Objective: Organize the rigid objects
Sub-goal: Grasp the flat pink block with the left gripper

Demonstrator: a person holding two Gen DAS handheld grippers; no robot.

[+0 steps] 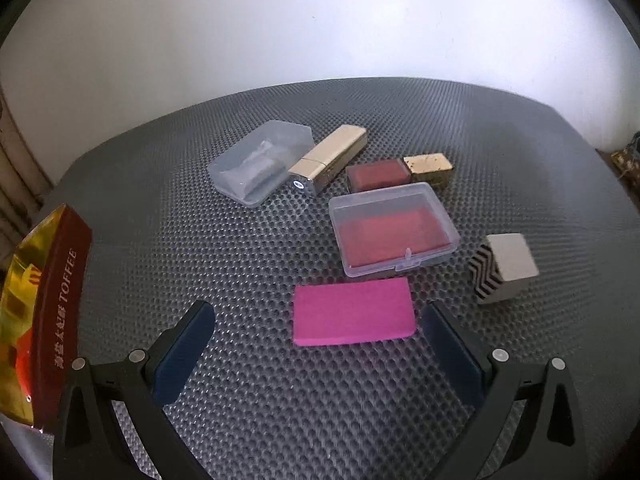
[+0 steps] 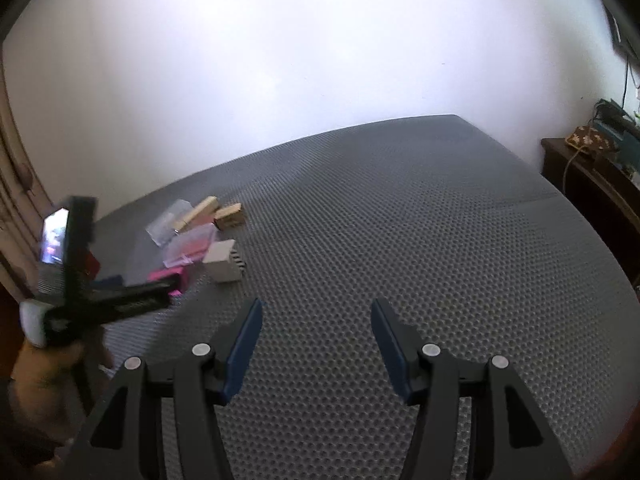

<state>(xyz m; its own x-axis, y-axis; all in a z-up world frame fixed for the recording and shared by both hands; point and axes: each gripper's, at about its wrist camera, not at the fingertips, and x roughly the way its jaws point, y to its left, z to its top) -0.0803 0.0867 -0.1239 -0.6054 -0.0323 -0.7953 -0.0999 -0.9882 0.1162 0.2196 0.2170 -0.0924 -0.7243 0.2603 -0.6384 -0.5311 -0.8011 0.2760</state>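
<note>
Sorting not visibly begun: pink pad (image 1: pixel 354 312), clear cases, gold lighter (image 1: pixel 328 165) lie loose mid-desk (image 1: pixel 280 420); left gripper (image 1: pixel 318 344) and right gripper (image 2: pixel 316 344) both spread, empty.

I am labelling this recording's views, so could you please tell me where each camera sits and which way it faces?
Left wrist: sits on the left gripper, looking down at the pink pad, clear red-filled case and zigzag block; its open fingers show.
Right wrist: sits on the right gripper, looking across the bare grey mat; its open fingers and the person's left hand show.
Shared: the same object cluster and mat.
</note>
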